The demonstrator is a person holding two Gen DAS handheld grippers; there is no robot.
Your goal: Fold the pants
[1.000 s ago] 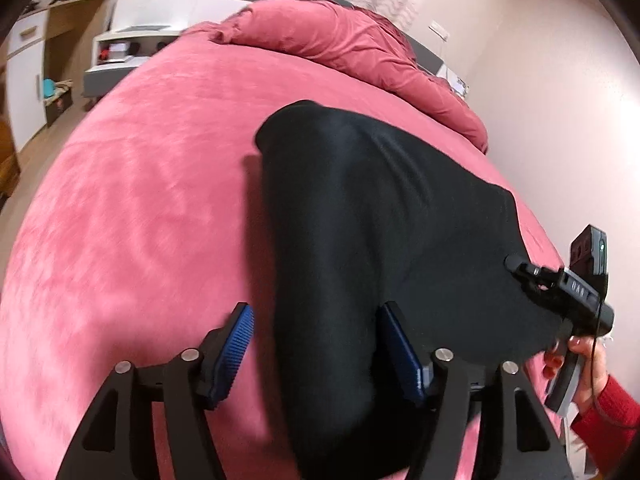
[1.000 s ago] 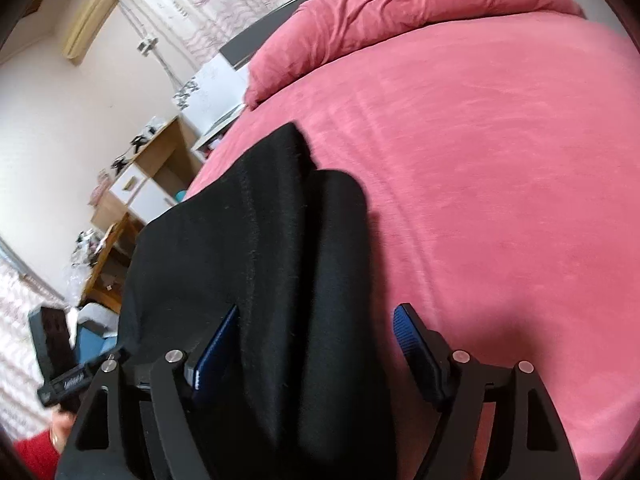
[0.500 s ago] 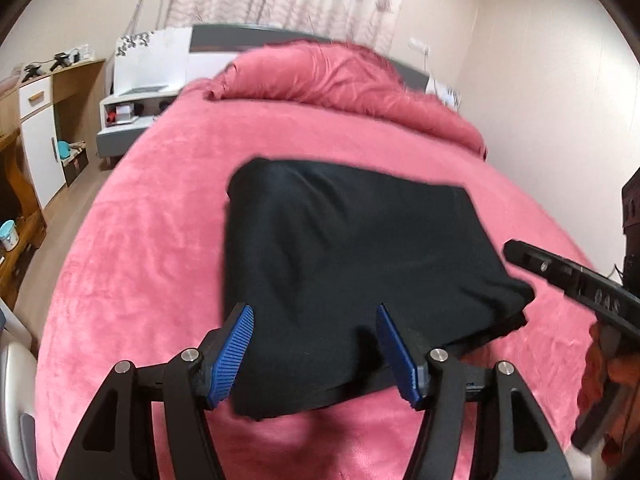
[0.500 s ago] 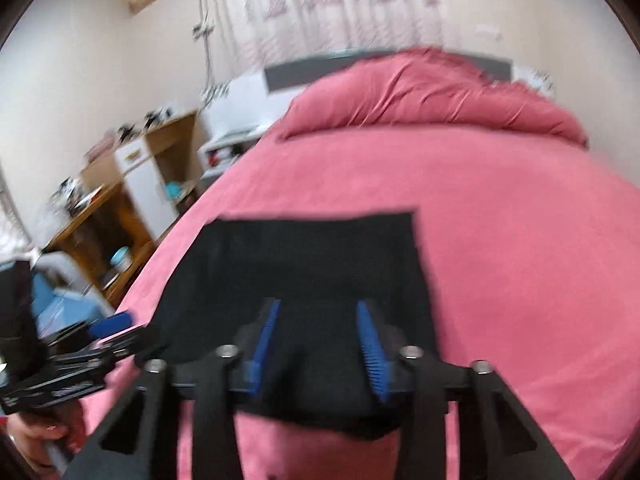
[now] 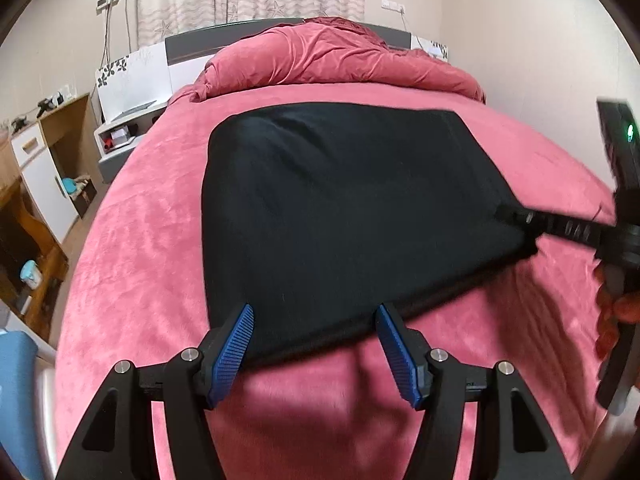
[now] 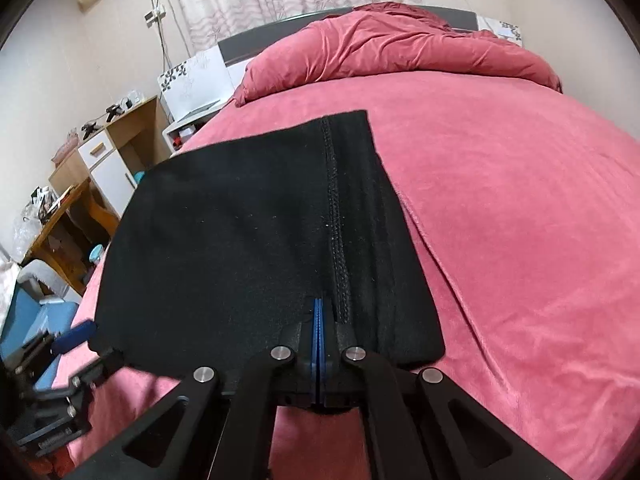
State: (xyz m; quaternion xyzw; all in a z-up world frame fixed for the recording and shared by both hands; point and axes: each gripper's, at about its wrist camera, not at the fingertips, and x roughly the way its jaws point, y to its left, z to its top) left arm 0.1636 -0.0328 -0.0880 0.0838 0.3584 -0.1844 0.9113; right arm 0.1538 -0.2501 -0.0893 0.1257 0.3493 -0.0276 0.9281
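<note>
The black pants [image 5: 344,208] lie folded into a flat block on the red bed, with a stitched seam showing in the right wrist view [image 6: 256,232]. My left gripper [image 5: 316,344] is open, its blue pads on either side of the near left edge of the pants, holding nothing. My right gripper [image 6: 319,312] is shut, its blue pads pressed together over the near edge of the pants beside the seam. Whether cloth is pinched between them is hidden. The right gripper [image 5: 516,216] also shows at the pants' right corner in the left wrist view.
The red blanket [image 5: 140,240] covers the bed, with a bunched red duvet [image 5: 332,60] at the headboard. A wooden desk and white cabinet [image 5: 36,168] stand left of the bed. The wall is close on the right. A blue seat [image 6: 36,312] is near the bed's corner.
Both grippers pulled back toward the bed's near edge. The right gripper went from open to shut. The pants now lie flat as a folded block instead of draped up near the cameras.
</note>
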